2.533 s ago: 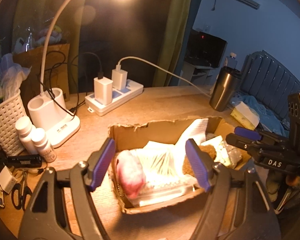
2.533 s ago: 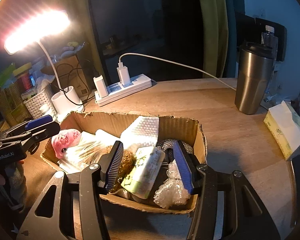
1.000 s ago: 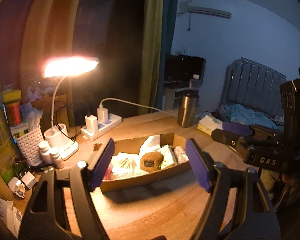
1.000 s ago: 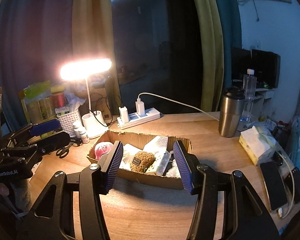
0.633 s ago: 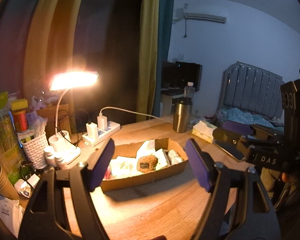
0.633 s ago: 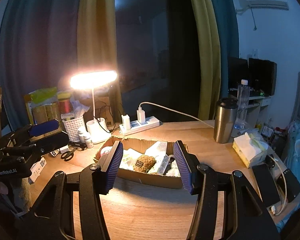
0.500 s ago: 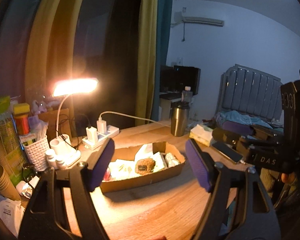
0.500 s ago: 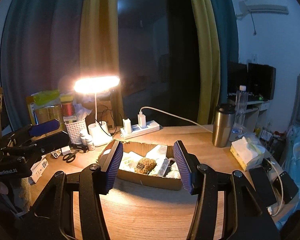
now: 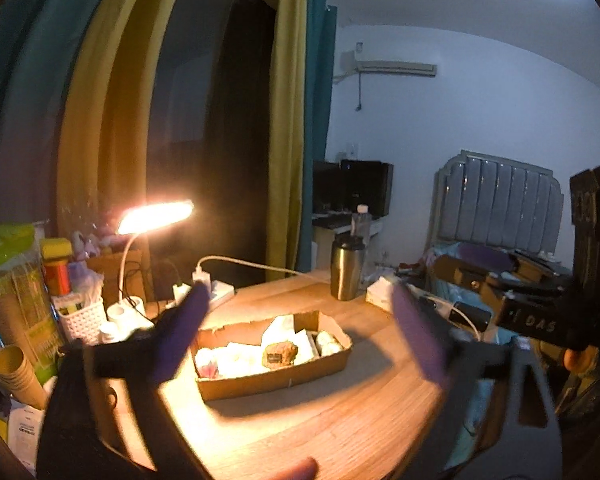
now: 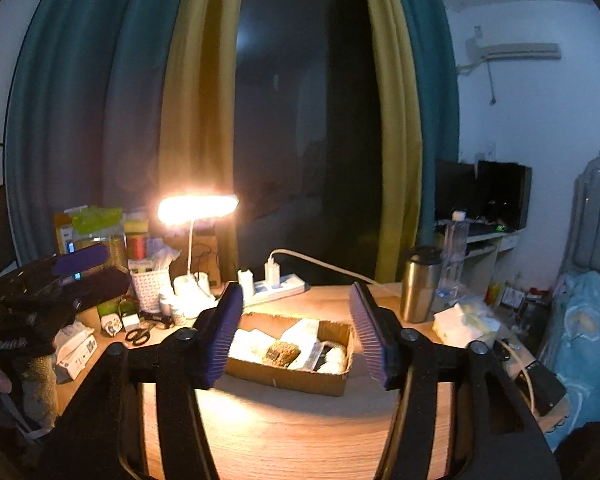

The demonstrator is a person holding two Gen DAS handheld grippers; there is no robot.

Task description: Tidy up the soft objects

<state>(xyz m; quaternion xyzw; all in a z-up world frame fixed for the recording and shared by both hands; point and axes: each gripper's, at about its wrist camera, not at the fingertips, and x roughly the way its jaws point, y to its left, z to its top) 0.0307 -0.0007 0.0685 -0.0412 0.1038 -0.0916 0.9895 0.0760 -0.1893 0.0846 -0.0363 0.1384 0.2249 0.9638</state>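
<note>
Both grippers standing well back from the cardboard box (image 10: 288,376) and above it, neither in contact with anything. Left gripper (image 9: 300,336) blurred, jaws spread wide, nothing between them. Right gripper (image 10: 300,332) sharp, jaws likewise wide apart and empty, framing the box from the near side. Judged to be a pause or closing stage of the organizing: every soft item in view lies inside the box, none seen loose on the surface (image 10: 300,432) around it. Next move, if any remains, judged to call for a fresh approach down toward the box, one gripper settling over a single item with jaws aligned across its narrow side; otherwise, nothing further needed. Box contents, reckoned from the brown fuzzy piece (image 10: 282,353) near the box's middle, dark label on its face: pale plastic-wrapped packets (image 10: 252,342) to its left, a white padded sheet (image 10: 304,330) leaning behind it, a crinkled clear wrap bundle (image 10: 334,358) to its right by the box's end wall. Pink item (image 9: 209,369) at the far left end, seen only in the left wrist view. Items packed close, touching, some overlapping; exact stacking not discernible. Box wall low, torn along the top edge, sitting flat.
</note>
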